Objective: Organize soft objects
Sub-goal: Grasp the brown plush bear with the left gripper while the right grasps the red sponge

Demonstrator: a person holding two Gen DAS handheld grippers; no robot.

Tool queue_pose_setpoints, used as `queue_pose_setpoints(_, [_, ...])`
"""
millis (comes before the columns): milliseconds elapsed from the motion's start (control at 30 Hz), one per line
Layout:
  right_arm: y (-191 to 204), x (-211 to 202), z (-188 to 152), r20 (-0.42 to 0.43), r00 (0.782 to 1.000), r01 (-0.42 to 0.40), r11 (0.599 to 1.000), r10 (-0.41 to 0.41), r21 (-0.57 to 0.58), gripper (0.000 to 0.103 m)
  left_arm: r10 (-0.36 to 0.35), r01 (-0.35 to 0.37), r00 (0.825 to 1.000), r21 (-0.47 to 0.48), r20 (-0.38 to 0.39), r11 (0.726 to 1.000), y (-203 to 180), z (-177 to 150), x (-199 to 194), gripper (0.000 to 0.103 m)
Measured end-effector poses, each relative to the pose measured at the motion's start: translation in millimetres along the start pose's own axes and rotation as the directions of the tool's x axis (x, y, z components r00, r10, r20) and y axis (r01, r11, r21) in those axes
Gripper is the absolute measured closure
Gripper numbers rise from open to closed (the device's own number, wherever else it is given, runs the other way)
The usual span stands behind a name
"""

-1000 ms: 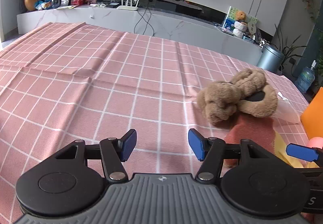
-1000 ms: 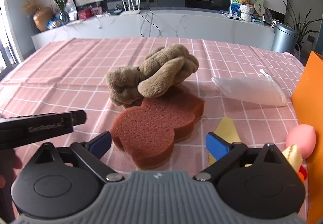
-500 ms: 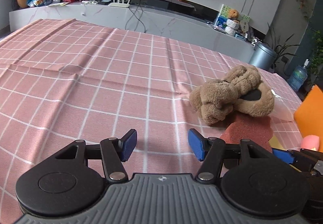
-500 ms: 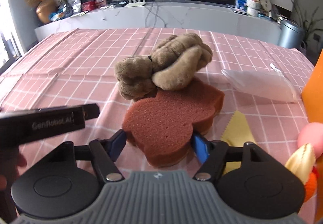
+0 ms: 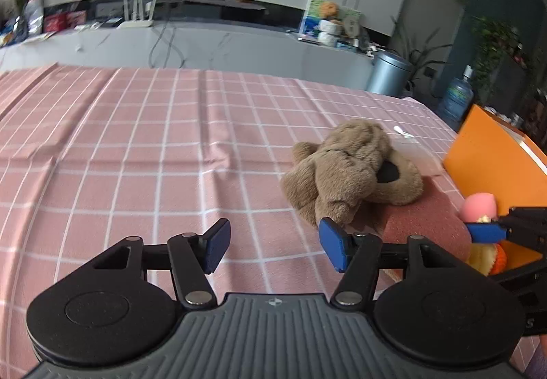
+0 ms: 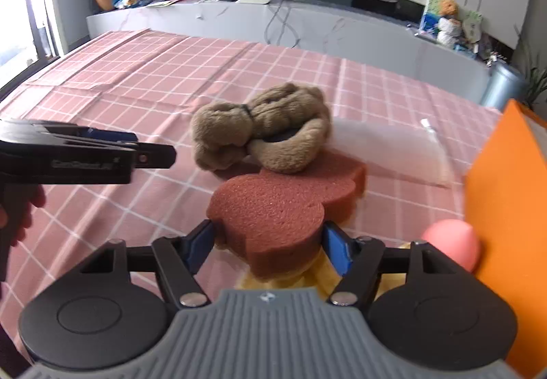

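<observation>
A brown bear-shaped sponge (image 6: 273,204) lies on the pink checked tablecloth (image 6: 143,88). My right gripper (image 6: 270,244) is shut on the sponge's near end, with a blue pad pressed into each side. A tan plush toy (image 6: 266,126) rests across the sponge's far end. My left gripper (image 5: 273,242) hovers just left of the plush toy (image 5: 345,170); its jaws are opening and hold nothing. Its right pad (image 5: 331,247) is close to the toy's paw. The sponge (image 5: 427,221) shows behind it.
An orange box (image 6: 506,208) stands at the right. A pink egg-shaped puff (image 6: 451,245) lies against it. A clear plastic bag (image 6: 389,149) sits behind the sponge and a yellow cloth (image 6: 273,279) under its near end. A hand (image 6: 20,208) holds the left gripper.
My right gripper's jaws came in from wide open and closed on the sponge's near end. My left gripper swung right, closer to the plush toy, and its jaws widened a little.
</observation>
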State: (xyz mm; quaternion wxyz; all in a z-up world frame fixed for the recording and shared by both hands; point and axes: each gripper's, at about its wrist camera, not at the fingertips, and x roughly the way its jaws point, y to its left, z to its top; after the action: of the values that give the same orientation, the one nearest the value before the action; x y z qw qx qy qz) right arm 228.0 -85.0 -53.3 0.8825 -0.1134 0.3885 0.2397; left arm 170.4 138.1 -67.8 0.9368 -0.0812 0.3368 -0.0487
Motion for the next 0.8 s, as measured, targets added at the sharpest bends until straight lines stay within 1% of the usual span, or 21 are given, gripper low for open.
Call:
queue_pose_setpoints(67, [-2.6,-1.8,-1.5,0.009,0.999,0.037,0.999,-0.037,0.017,0.023,-0.022,0.021,1.0,0.045,0.007,0.999,-6.7,3.7,0.3,0.026])
queue_pose_setpoints(100, [-3.6,-2.6,-2.0,0.012,0.999,0.039,0.999,-0.039,0.034,0.02,-0.04,0.039,0.999,0.068,0.009,0.997,-9.6,5.6,0.7,0.021])
queue_pose_setpoints(167, [-4.9,-4.6,-1.9,0.015,1.0,0.026,0.998,-0.027,0.064,0.013,-0.075,0.075,0.997,0.103,0.005,0.992,-14.3,10.9,2.7,0.016])
queue_pose_setpoints(233, [-1.9,-3.5,-0.8,0.019,0.999,0.029,0.997,-0.03,0.072,0.011,-0.112,0.112,0.994,0.103,-0.008,0.988,-15.2,18.1,7.4,0.015])
queue_pose_setpoints(267, [0.8,-1.4,-0.1,0.016,0.999,0.037,0.997,-0.038,0.067,0.011,-0.122,0.123,0.992,0.089,-0.017,0.988,-13.9,22.4,11.4,0.013])
queue_pose_setpoints(333, [6.3,5.5,4.1,0.004,0.997,0.078,0.995,-0.078,0.061,0.011,-0.126,0.129,0.991,0.069,-0.041,0.989,-11.8,30.8,21.5,0.012])
queue_pose_setpoints(467, [7.2,16.1,13.4,0.005,0.995,0.103,0.989,-0.104,0.103,0.011,-0.118,0.124,0.991,0.093,-0.069,0.988,-13.4,39.7,40.9,0.012])
queue_pose_setpoints(600, [8.1,26.6,20.5,0.0,0.992,0.123,0.986,-0.124,0.117,0.012,-0.161,0.166,0.981,0.035,-0.108,0.986,-7.6,40.4,58.4,0.01])
queue_pose_setpoints(633, [7.1,27.9,21.0,0.001,0.992,0.128,0.984,-0.129,0.126,0.016,-0.168,0.172,0.98,0.027,-0.111,0.985,-6.7,40.0,61.2,0.01])
queue_pose_setpoints(667, [5.6,29.3,20.9,0.0,0.991,0.134,0.982,-0.135,0.134,0.023,-0.168,0.172,0.979,0.023,-0.113,0.985,-6.8,39.5,63.9,0.011])
queue_pose_setpoints(733, [2.0,32.1,20.0,-0.007,0.992,0.122,0.982,-0.122,0.147,0.024,-0.16,0.164,0.981,0.024,-0.113,0.986,-7.2,39.5,67.9,0.014])
queue_pose_setpoints(800, [1.5,32.7,18.8,-0.006,0.993,0.119,0.983,-0.119,0.142,0.025,-0.169,0.173,0.979,0.025,-0.115,0.985,-9.7,38.7,70.9,0.022])
